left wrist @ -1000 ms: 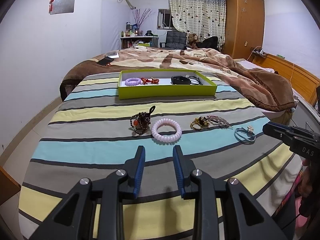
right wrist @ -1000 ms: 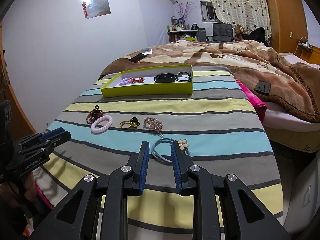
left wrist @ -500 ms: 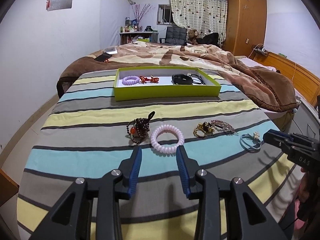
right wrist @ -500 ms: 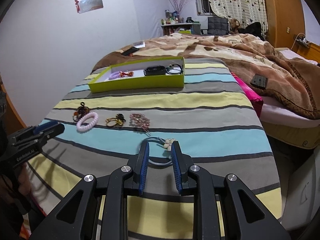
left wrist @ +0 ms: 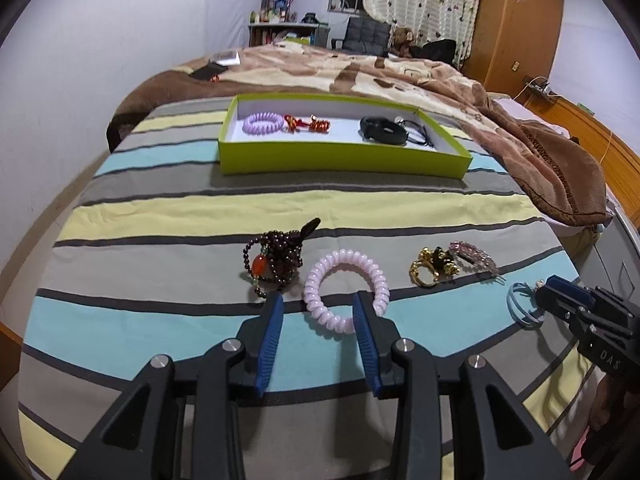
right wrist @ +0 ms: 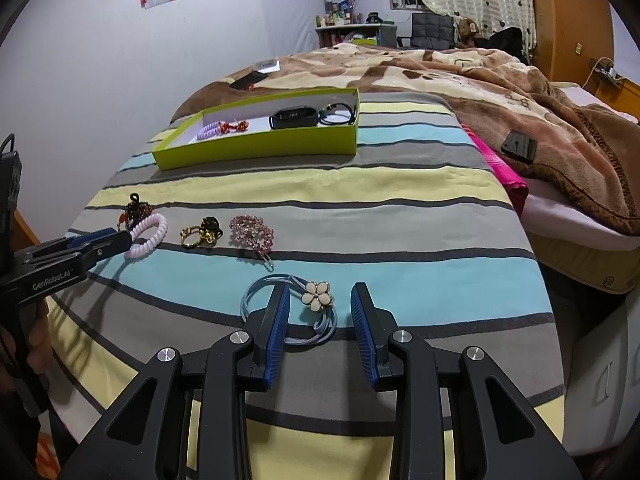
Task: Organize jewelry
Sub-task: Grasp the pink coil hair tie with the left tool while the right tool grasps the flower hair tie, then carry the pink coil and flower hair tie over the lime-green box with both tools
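On the striped bedsheet lie a dark bead bracelet (left wrist: pixel 276 258), a pink spiral hair tie (left wrist: pixel 346 290), a gold-and-black ring piece (left wrist: pixel 434 266), a pink rhinestone clip (left wrist: pixel 476 256) and a blue hair band with a cream flower (right wrist: pixel 316 296). My left gripper (left wrist: pixel 318 308) is open, its fingertips at the near side of the pink hair tie. My right gripper (right wrist: pixel 320 300) is open with the flower between its fingers. A lime-green box (left wrist: pixel 344 160) behind holds a purple hair tie (left wrist: pixel 262 122), a red ornament, a black band and a cord.
A brown blanket (left wrist: pixel 520 128) covers the bed behind and to the right of the box. A pink cloth (right wrist: pixel 500 168) and a dark phone (right wrist: pixel 520 146) lie at the right. The bed edge drops off near both grippers. A wooden wardrobe stands at the back right.
Both grippers moved forward and down toward the sheet and opened wider. The left reached the pink hair tie; the right came around the flower band.
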Available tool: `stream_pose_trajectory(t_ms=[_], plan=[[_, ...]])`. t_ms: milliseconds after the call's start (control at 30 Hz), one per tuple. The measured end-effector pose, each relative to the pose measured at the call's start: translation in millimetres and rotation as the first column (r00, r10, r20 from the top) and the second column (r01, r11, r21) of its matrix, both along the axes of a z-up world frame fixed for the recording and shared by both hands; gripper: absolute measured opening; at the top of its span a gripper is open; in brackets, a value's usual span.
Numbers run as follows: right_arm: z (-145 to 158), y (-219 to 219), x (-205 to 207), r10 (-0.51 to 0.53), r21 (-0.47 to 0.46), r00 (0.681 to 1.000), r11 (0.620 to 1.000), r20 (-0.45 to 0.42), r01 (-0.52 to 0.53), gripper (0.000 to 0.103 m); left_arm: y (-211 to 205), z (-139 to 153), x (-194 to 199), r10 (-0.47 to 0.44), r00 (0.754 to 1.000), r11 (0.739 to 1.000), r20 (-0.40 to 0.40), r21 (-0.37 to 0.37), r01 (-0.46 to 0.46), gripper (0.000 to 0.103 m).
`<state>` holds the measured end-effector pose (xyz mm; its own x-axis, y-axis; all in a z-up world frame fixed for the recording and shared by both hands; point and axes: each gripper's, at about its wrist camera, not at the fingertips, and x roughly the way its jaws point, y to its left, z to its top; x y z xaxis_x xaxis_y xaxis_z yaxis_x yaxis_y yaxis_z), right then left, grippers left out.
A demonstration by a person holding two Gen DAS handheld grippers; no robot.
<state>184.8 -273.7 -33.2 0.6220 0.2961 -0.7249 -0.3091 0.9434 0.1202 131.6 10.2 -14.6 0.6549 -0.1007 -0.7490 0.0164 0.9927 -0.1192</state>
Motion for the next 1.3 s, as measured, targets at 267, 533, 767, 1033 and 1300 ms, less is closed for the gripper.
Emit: stream_pose_trajectory(t_ms=[267,533,767,1033,1300], plan=[[-6.4,3.4,6.4,-0.001,-0.037,1.0,0.999,-0.03,0.0,0.031,-10.0,-4.6,6.5,-0.009,1.0,0.999,-0.021,0.038,0.01,0.027],[-6.4,6.1,-0.5,0.002,-0.086,1.0,0.996,-0.006,-0.003,0.017,-23.6,-4.6,3.0,-0.051,0.999,0.993,-0.018,0.103,0.052,0.011],[-1.7,-5.9,-9.2,-0.022,-0.028,1.0,0.999,-0.002,0.022,0.017,-20.3,-0.9,-12.1,-0.067,0.998,0.996,0.004,0.054,0.067,0.01],[10.8,-6.9,-16.9,-0.031,0.004,0.999,1.0,0.028,0.03,0.017,-17.7,7.4,-33.0,-0.08,0.996,0.997,0.05,0.012,0.08,0.01],[23.8,0.5,-19.9,-0.018,0.017,0.999,1.0,0.051,0.017,0.017,-11.7,24.8,-41.9,-0.079,0.992,0.997,0.102,0.0,0.079,0.01]])
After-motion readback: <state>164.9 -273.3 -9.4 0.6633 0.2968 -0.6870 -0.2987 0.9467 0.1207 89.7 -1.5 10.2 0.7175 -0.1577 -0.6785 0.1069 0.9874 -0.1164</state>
